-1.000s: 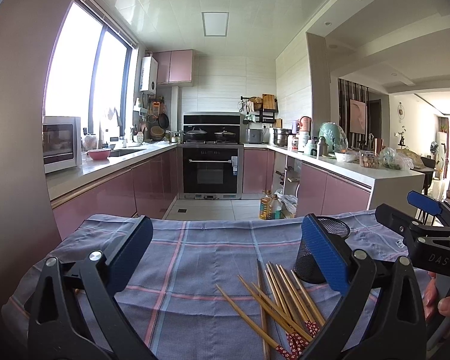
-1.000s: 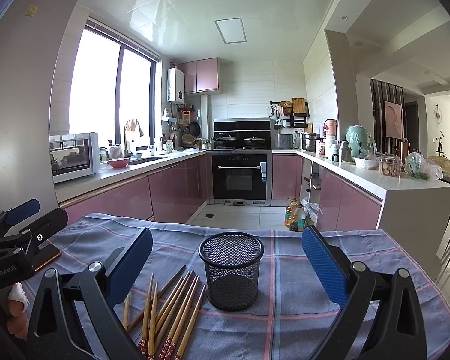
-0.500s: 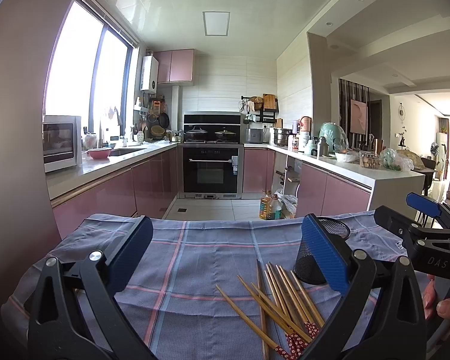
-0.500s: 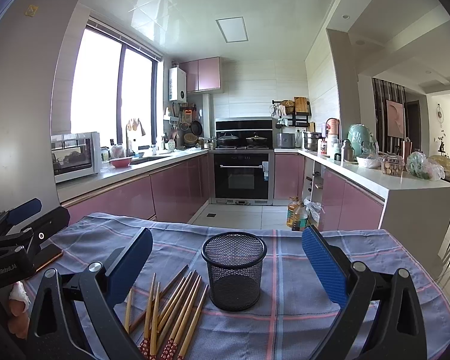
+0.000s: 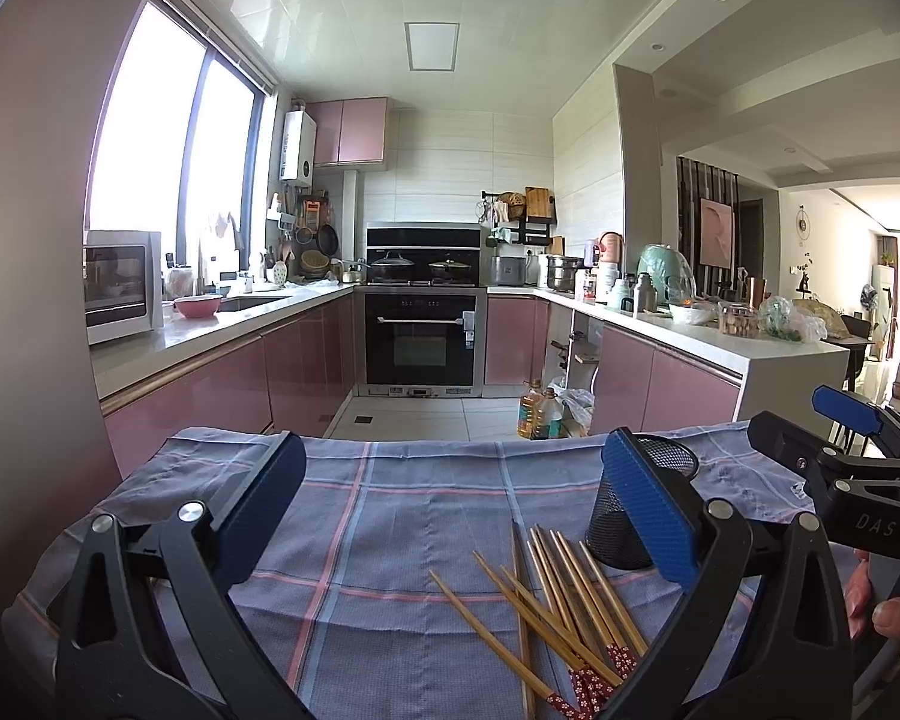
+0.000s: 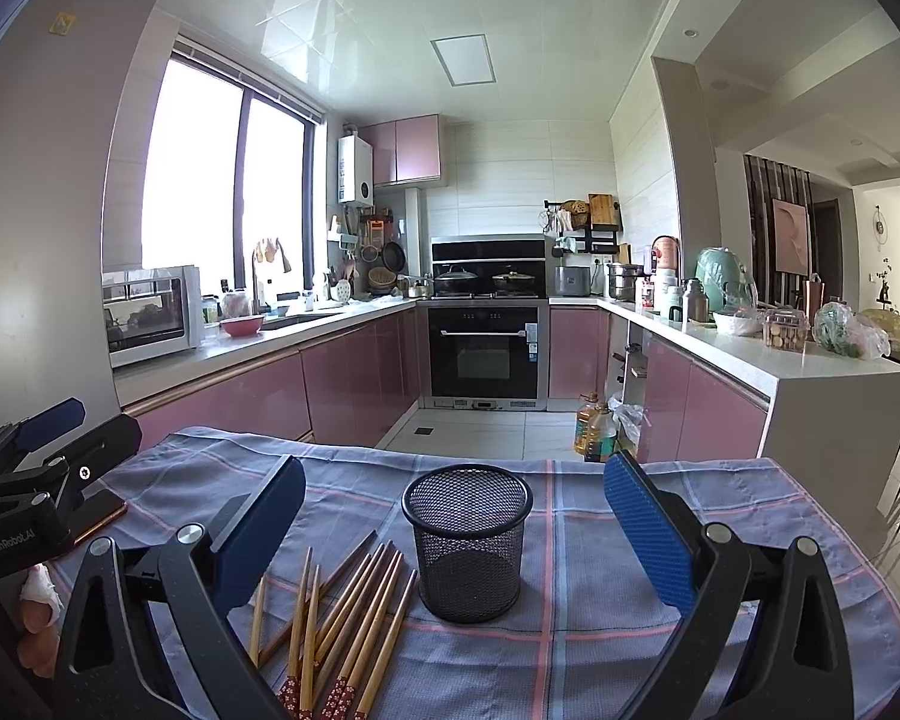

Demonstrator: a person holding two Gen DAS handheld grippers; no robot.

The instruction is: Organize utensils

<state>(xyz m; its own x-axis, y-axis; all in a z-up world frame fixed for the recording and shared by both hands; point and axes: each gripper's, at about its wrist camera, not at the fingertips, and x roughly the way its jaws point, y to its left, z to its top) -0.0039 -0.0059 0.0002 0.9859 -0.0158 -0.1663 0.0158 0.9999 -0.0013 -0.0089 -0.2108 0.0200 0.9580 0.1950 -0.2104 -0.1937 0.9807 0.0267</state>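
Cup [image 6: 467, 543]: black wire mesh, upright on the cloth, nothing visible inside; taken as the landmark below
Cloth [image 6: 600, 630]: blue-grey with pink and pale check lines, spread under the cup and covering the whole work surface
Chopsticks [image 6: 342, 618]: loose bundle of wooden sticks with red patterned ends, lying flat on the cloth just left of the cup, the nearest stick close to its base; whether it touches cannot be told; sticks partly crossed over one another, plain tips pointing away from the camera
Right gripper [image 6: 453, 531]: jaws wide apart, holding nothing; the cup sits between the two blue pads and beyond them, clear of both
Left gripper [image 5: 450, 504]: jaws wide apart, holding nothing; positioned left of the cup, over bare cloth; its right pad overlaps the cup in the left wrist view
Chopsticks, left wrist view: fanned out in front of the cup, near the right pad
Hands: fingertips [image 5: 894, 618] visible on the right gripper handle, right of the cup; fingers [image 6: 36, 612] on the left gripper handle, far left of the cup
Phone [image 6: 99, 513]: dark flat slab on the cloth, well left of the cup, under the left gripper body
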